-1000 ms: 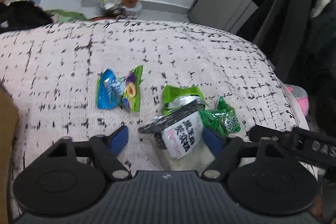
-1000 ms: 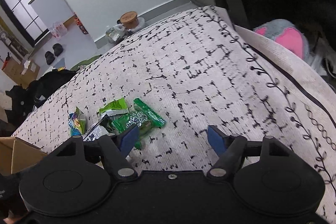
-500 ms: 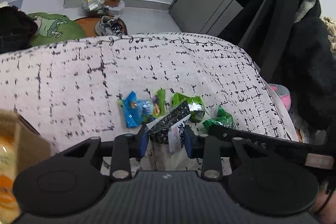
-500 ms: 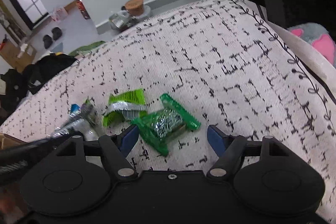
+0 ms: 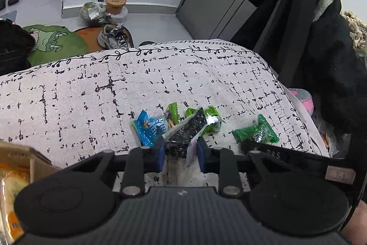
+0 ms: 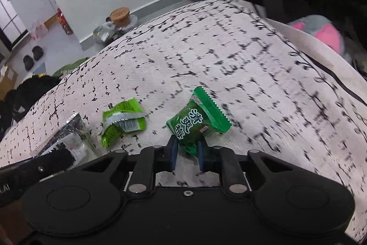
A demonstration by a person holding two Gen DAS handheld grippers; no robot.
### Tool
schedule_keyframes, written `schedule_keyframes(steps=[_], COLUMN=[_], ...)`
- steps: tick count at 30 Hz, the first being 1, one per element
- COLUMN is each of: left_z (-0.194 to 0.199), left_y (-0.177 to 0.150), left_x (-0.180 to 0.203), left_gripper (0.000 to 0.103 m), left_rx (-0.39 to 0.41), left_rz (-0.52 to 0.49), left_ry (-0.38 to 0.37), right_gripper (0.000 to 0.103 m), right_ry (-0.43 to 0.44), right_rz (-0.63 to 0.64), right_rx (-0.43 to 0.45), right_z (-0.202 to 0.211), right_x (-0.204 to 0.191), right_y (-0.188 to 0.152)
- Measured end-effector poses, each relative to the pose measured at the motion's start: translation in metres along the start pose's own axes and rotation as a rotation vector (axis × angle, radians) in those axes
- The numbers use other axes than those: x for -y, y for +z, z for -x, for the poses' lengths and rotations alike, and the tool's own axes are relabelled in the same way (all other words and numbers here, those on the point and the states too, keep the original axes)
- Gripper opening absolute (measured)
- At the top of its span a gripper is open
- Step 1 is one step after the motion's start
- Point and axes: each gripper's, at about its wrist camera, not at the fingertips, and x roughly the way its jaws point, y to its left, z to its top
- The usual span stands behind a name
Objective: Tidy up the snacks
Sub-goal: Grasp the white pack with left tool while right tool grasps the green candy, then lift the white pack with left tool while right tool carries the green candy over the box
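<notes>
Several snack packets lie on a white cloth with black flecks (image 5: pixel 91 95). My left gripper (image 5: pixel 181 153) has a black-and-white packet (image 5: pixel 188 132) pinched between its blue pads, held clear of the cloth; its jaws are still closing. A blue packet (image 5: pixel 150 129), a small green-and-purple one (image 5: pixel 172 113) and a light green one (image 5: pixel 212 118) lie just beyond it. My right gripper (image 6: pixel 187 153) is shut on the near end of a dark green packet (image 6: pixel 197 121), which rests on the cloth. The light green packet (image 6: pixel 122 121) lies to its left.
A cardboard box (image 5: pixel 23 153) holding orange packets (image 5: pixel 9 199) stands at the near left. A black coat (image 5: pixel 321 38) hangs at the right beyond the cloth's edge, with a pink-and-grey plush (image 6: pixel 321 31) below it. Shoes and jars are on the floor behind.
The left gripper closed on the black-and-white packet and drew it up and back. The right gripper moved in over the dark green packet and shut on it.
</notes>
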Motion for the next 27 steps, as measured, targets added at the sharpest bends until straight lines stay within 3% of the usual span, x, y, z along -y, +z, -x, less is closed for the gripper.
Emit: schedule_keyframes(steps=[16,27], left_z=[0.074,0.136], left_y=[-0.047,-0.052], left_x=[0.022,0.025], left_gripper=[0.022,0.023], left_rx=[0.130,0.214], left_rz=[-0.010,-0.017], left_ry=[0.005,0.053], right_gripper=[0.014,0.014], right_ry=[0.149,0.264], right_rz=[0.038,0.045], right_rx=[0.145,0.225], right_z=[0.097,0.146], right_x=[0.011,0.006], right_y=[-0.045,-0.051])
